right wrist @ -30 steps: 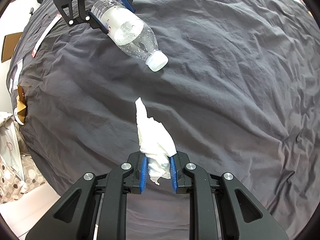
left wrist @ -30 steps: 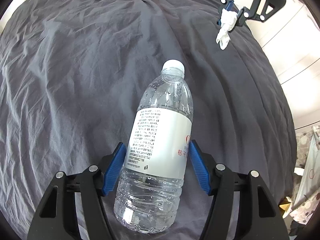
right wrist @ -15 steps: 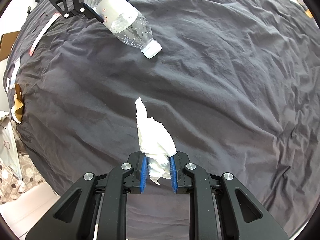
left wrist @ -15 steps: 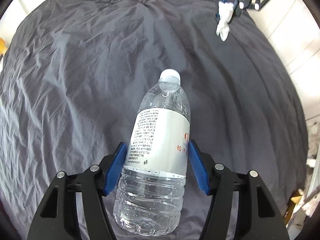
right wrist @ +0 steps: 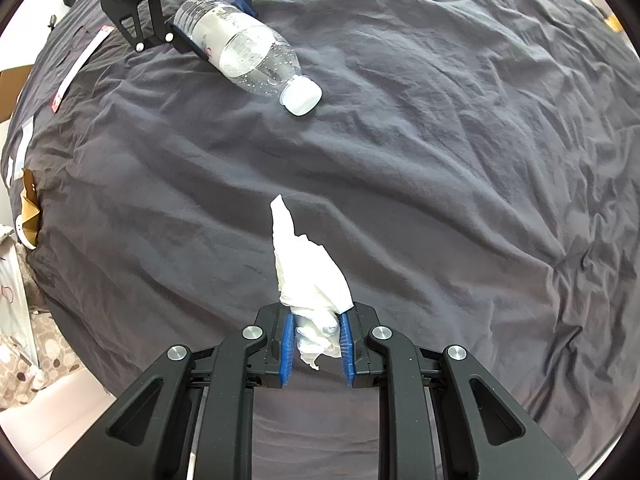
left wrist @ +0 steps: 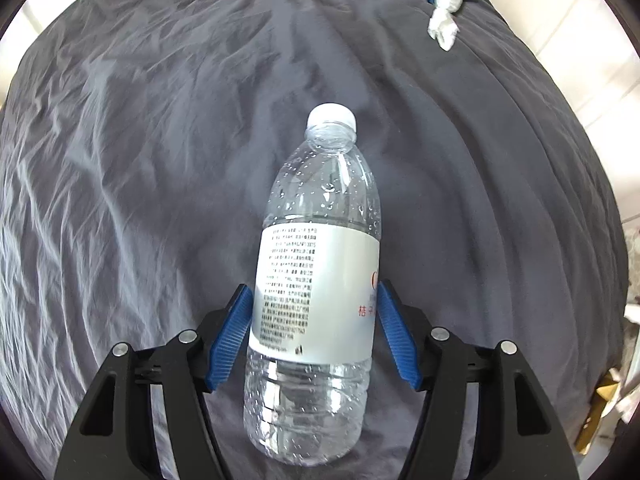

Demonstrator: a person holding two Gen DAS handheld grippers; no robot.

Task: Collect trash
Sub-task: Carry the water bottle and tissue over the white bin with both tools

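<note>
Above the dark bed (right wrist: 440,160), the left hand-held gripper (left wrist: 314,332) clamps the water bottle (left wrist: 320,280) around its label, cap pointing straight ahead along the fingers, while the right hand-held gripper (right wrist: 316,344) pinches a crumpled tissue (right wrist: 310,276) sticking forward.

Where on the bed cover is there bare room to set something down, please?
Free: the dark bed cover right of the bottle, beyond the tissue. Crowded: the left edge, with a paper strip and cardboard.

Right tongs (right wrist: 316,344) clamp white tissue (right wrist: 310,276) over bedsheet (right wrist: 460,168)
</note>
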